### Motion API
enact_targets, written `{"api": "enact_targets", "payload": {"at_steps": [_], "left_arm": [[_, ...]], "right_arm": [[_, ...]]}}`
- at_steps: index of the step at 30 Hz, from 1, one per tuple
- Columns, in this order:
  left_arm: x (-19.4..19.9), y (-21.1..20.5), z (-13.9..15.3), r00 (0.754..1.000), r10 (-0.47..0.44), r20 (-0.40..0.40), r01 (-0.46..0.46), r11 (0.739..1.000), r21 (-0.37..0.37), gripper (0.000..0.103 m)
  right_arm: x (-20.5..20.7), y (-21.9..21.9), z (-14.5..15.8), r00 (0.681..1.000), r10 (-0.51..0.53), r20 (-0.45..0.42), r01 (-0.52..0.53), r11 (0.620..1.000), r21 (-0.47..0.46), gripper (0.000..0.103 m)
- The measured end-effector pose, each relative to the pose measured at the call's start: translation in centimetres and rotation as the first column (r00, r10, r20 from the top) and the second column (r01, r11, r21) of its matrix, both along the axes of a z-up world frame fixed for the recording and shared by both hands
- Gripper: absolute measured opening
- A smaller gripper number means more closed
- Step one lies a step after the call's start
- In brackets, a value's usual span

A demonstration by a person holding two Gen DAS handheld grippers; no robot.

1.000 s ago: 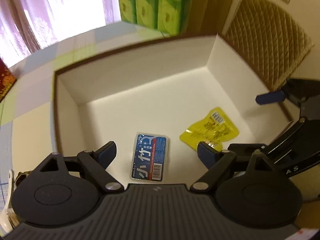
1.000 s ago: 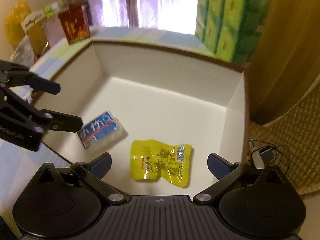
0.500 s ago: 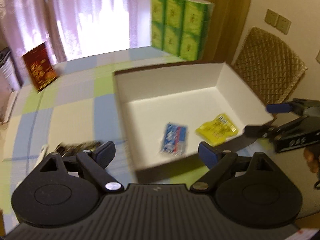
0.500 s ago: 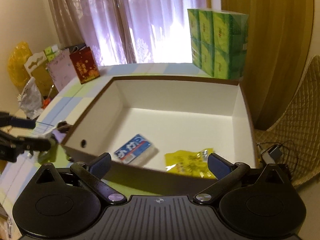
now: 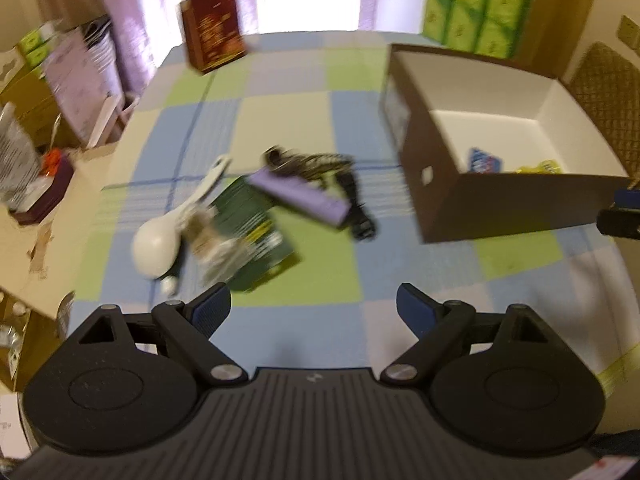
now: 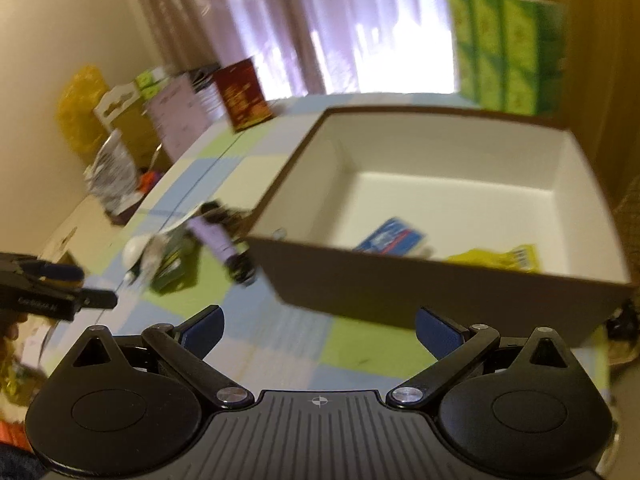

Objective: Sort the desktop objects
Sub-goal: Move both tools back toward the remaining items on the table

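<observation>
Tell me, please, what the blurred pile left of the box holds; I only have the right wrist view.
Observer: The left wrist view shows a white spoon beside a green packet, with a purple box lying across the packet's far end.
Operator: Thank you. Is the dark thing there part of the pile?
Observer: Yes, a black strap-like item runs out from under the purple box, on the side toward the cardboard box. It is too blurred to name.
Operator: Is the left gripper carrying anything?
Observer: No, the left gripper is open and empty, with only checked tablecloth between its fingers, on the near side of the pile.
</observation>
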State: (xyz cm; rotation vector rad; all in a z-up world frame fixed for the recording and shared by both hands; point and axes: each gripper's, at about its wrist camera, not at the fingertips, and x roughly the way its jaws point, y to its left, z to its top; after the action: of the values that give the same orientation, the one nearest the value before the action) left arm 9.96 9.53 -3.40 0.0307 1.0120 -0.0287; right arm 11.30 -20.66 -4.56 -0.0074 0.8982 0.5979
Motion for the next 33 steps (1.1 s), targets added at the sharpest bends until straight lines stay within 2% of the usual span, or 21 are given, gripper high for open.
{"api": "enact_targets", "payload": {"at_steps": [7,11,15,17,24,33], "left_arm": [[-1.4,4.5,-0.8,0.999,0.047,-0.012,-0.047,0.999,0.006,0.087],[-1.6,6.2,-1.3,0.999,0.049,-0.006,-0.049,0.999,-0.01,0.084],[-0.9,7.7,-2.2,0.999,0.043,-0.011,-0.044,0.997,-0.06,0.078],[-0.3,8.3,-2.5,0.999,0.042,-0.01,-0.042,0.995,-0.091,0.078],[3.0,10.0,-4.0,0.999,0.047,-0.004,-0.047,0.982,-0.181,0.076],[7.8,12.4,-7.0,0.986,0.146,-0.079,-0.163,0.94,-0.301,0.064]], "right_arm": [[-0.8,4.6,-2.7,0.998,0.035,-0.046,-0.036,0.999,-0.022,0.099],[-1.1,6.2,-4.0,0.998,0.019,-0.065,-0.022,0.999,-0.041,0.089],[-0.9,7.0,-5.2,0.995,-0.025,-0.092,0.019,0.998,-0.063,0.077],[-0.7,7.2,-5.7,0.994,-0.046,-0.103,0.039,0.996,-0.075,0.075],[0.4,7.5,-6.3,0.985,-0.127,-0.118,0.117,0.989,-0.091,0.075],[1.7,7.4,-6.8,0.973,-0.181,-0.145,0.165,0.98,-0.112,0.075]]}}
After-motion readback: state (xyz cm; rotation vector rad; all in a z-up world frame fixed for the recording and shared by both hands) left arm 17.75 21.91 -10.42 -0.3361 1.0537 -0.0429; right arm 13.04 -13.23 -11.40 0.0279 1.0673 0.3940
